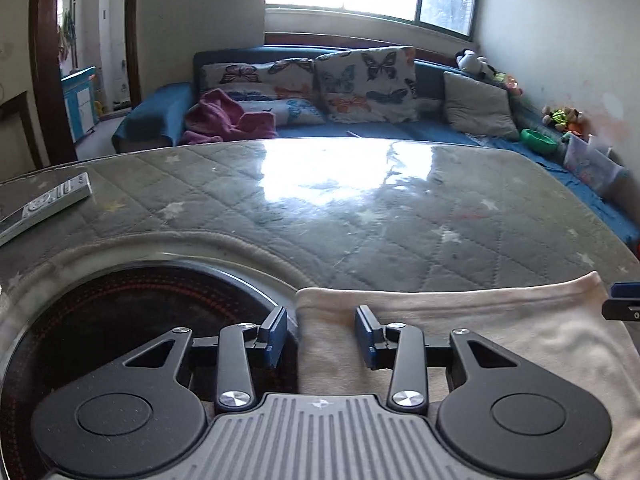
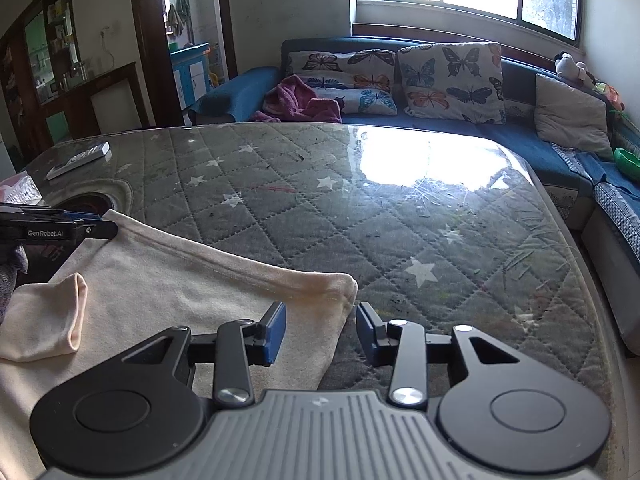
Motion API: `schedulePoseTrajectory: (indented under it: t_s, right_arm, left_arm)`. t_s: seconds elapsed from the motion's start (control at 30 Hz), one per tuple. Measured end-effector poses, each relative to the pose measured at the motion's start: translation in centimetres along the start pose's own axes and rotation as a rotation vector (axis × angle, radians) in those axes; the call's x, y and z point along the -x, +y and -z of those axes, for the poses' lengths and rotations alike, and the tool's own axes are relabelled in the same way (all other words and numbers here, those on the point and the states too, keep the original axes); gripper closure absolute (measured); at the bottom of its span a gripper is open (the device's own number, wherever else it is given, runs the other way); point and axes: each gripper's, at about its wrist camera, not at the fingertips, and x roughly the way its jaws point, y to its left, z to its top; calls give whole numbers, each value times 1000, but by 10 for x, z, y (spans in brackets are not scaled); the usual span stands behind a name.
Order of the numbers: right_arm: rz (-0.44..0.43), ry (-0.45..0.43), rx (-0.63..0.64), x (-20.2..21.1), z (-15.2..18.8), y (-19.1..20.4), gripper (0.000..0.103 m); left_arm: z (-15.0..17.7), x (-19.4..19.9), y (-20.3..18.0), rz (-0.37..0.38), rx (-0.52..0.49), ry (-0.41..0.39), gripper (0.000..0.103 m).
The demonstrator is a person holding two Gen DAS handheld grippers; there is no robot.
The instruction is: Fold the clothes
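A cream garment lies flat on the grey quilted table. My left gripper is open, its jaws standing on either side of the garment's far left corner. In the right wrist view the garment spreads to the left, with a folded sleeve on it. My right gripper is open over the garment's far right corner. The left gripper shows there at the left edge, the right gripper's fingertip in the left view's right edge.
A round black inset cooktop lies in the table by the left gripper. A remote control lies at the table's far left. A blue sofa with butterfly cushions and a pink garment stands behind the table.
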Motion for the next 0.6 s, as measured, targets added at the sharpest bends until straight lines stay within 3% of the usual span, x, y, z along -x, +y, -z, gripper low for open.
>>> schedulePoseTrajectory:
  t_s: [0.07,0.17,0.3,0.4,0.47,0.6]
  right_arm:
    - [3,5,9,-2,0,1,66]
    - [-2,18,21,-9,0,2,89]
    - [23,0,51,-18,-6,6,99]
    - [33,-5,75,-28,-13,7,99]
    - [38,-7,96,-36,-20,8,98]
    - [28,-25,92,-23,-25,9,94]
  left_arm:
    - [0,-1,-1,-7,-10,-9,84]
    - [-1,-3,-1,-27,-23,-13,94]
    - [-6,-8,4,-52,-1,-12,95]
    - [-9,-7,7,-69,-1,-9,95]
    - [-11,-7,8,-80,0,-7,89]
    - [-12,4,6,-74,-26,-14,82]
